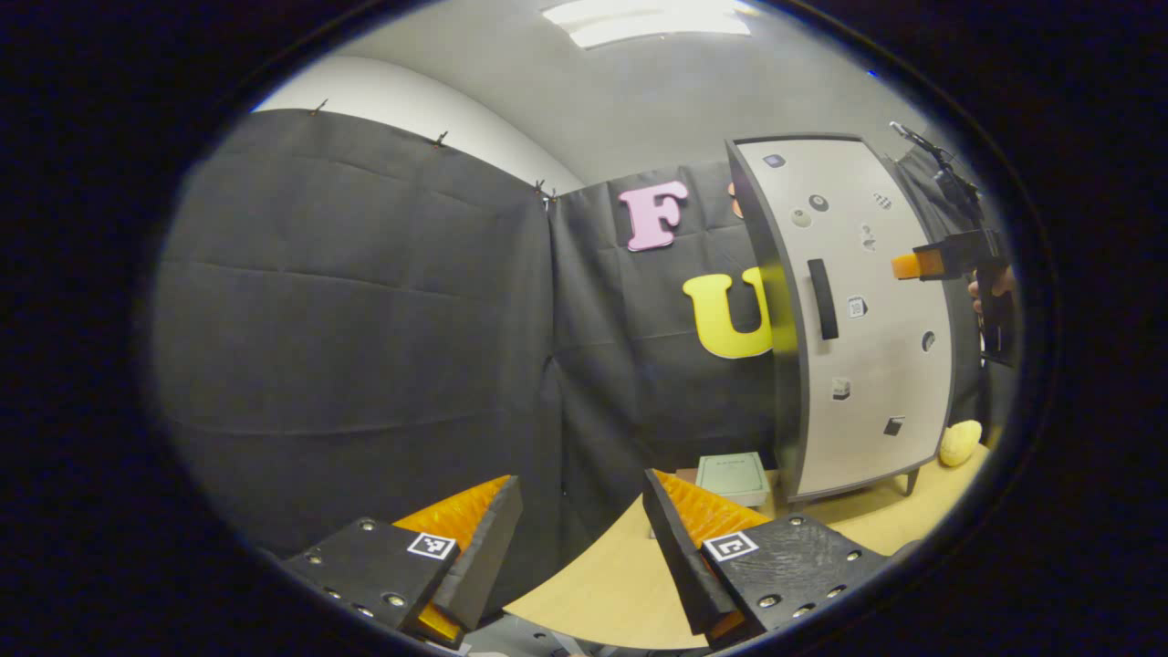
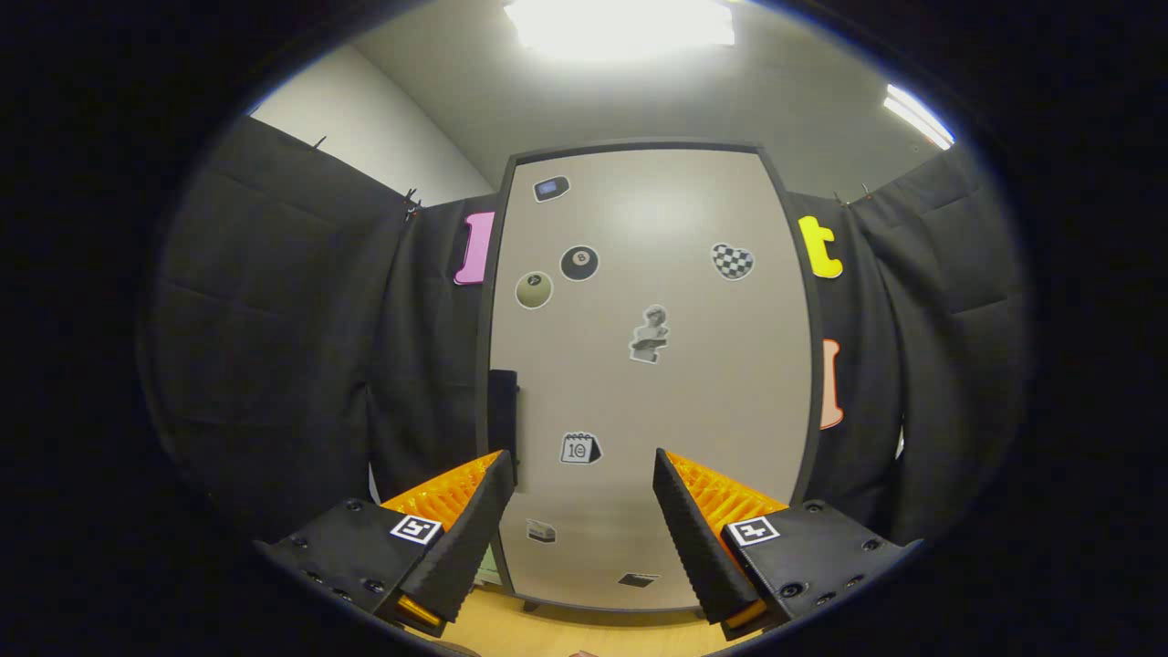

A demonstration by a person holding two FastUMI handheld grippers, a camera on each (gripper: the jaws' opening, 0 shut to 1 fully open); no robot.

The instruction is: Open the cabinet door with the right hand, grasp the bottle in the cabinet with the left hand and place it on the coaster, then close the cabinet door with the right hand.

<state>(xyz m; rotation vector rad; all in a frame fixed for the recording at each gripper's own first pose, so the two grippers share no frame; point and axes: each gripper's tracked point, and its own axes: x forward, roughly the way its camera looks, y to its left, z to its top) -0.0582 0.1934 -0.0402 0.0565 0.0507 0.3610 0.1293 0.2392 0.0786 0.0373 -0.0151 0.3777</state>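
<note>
The cabinet (image 2: 648,383) stands upright on the table with its pale door shut and several stickers on it. Its dark vertical handle (image 2: 503,415) runs along the door's left edge. My right gripper (image 2: 579,484) is open and faces the door from a short way off, with the handle just above its left finger. In the left gripper view the cabinet (image 1: 867,319) is at the right, its handle (image 1: 822,298) is plain to see, and the right gripper (image 1: 906,265), held by a hand, hovers before the door. My left gripper (image 1: 584,511) is open and holds nothing, low over the table's near edge.
The wooden table (image 1: 620,584) reaches under the cabinet. A pale green flat square thing (image 1: 733,477) lies on it just left of the cabinet's foot. A yellow rounded object (image 1: 960,443) sits at the cabinet's right. Black cloth walls close in behind and to the left.
</note>
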